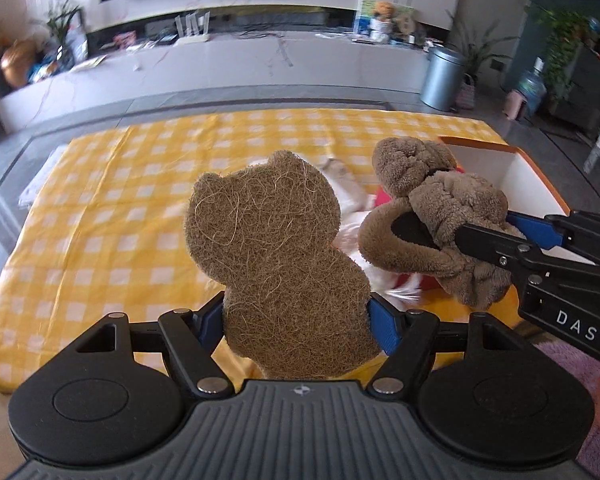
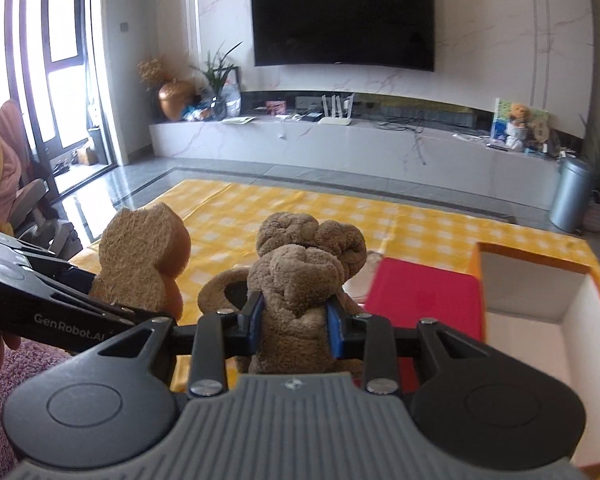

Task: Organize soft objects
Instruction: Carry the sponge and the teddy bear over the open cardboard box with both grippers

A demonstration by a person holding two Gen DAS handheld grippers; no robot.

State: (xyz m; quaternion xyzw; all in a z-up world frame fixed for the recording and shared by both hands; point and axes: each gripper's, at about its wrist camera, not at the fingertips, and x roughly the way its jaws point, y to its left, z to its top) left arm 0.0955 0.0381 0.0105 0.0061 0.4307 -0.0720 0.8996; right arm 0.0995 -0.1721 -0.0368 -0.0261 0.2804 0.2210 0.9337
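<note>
My left gripper (image 1: pixel 296 318) is shut on a flat bear-shaped fibre sponge (image 1: pixel 272 256) and holds it upright above the yellow checked cloth (image 1: pixel 112 216). The sponge also shows at the left of the right wrist view (image 2: pixel 140 264). My right gripper (image 2: pixel 294 326) is shut on a brown fuzzy plush slipper (image 2: pixel 300 276) and holds it in the air beside the sponge. In the left wrist view the slipper (image 1: pixel 432 216) hangs to the right of the sponge, in front of the box.
An open orange box with a white inside (image 2: pixel 540 308) stands on the cloth at the right. A red object (image 2: pixel 420 300) and white soft items (image 1: pixel 352 188) lie beside it. A purple rug (image 2: pixel 4 384) lies at the near edge. A TV bench (image 2: pixel 340 140) stands behind.
</note>
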